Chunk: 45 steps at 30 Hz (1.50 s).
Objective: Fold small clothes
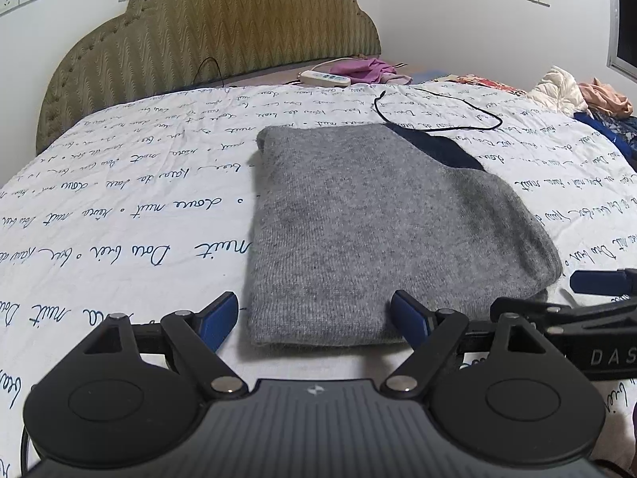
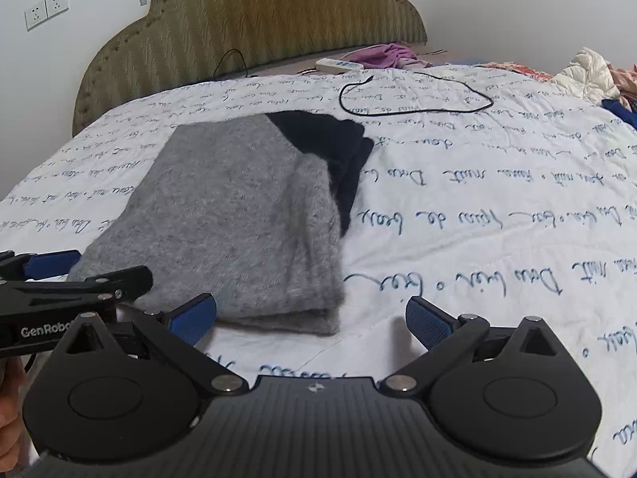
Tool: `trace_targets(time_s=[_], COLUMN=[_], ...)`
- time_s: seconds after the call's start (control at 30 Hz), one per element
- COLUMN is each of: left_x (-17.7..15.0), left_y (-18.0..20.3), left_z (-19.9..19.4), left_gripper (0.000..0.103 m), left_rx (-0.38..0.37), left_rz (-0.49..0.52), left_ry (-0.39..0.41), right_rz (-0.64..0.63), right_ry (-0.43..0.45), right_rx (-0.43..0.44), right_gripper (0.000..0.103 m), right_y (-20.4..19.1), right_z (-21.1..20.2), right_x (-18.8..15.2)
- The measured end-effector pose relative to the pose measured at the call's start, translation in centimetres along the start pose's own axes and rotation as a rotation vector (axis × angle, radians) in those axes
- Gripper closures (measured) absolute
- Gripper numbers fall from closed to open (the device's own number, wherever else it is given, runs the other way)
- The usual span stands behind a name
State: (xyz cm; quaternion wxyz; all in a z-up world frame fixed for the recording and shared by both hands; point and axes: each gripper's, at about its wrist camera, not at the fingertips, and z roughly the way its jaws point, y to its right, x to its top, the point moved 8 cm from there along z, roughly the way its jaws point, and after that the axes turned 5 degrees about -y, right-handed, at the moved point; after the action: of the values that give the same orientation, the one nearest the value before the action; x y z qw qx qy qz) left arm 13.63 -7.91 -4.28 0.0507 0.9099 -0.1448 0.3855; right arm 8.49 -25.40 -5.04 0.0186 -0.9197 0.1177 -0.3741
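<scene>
**Both grippers spread wide at the folded sweater's near edge**

The left gripper (image 1: 314,318) has its jaws apart, straddling the near edge of the folded grey sweater (image 1: 374,223); the right gripper (image 2: 310,316) — likewise spread, holding nothing — sits at the sweater's near right corner; beyond, a black cable (image 2: 418,95) lies on the script-printed bedsheet (image 2: 497,199) — a padded headboard (image 2: 254,20) behind

One folded sweater (image 1: 358,231), two claws (image 1: 314,318).
</scene>
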Motion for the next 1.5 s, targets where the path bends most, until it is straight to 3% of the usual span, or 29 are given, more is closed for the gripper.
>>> trace_targets(time_s=[0.97, 1.5], left_x=[-2.0, -3.0], left_y=[-0.8, -0.9], left_z=[-1.4, -1.7], left_gripper=[0.019, 0.019], left_rx=[0.014, 0.015], left_rz=[-0.038, -0.04], left_ry=[-0.025, -0.033], right_rz=[0.007, -0.032], right_ry=[-0.065, -0.053], right_rx=[-0.002, -0.016], right_gripper=[0.0, 0.0], right_y=[-1.1, -1.4], right_z=[-1.2, -1.9], right_x=[-2.3, -3.2])
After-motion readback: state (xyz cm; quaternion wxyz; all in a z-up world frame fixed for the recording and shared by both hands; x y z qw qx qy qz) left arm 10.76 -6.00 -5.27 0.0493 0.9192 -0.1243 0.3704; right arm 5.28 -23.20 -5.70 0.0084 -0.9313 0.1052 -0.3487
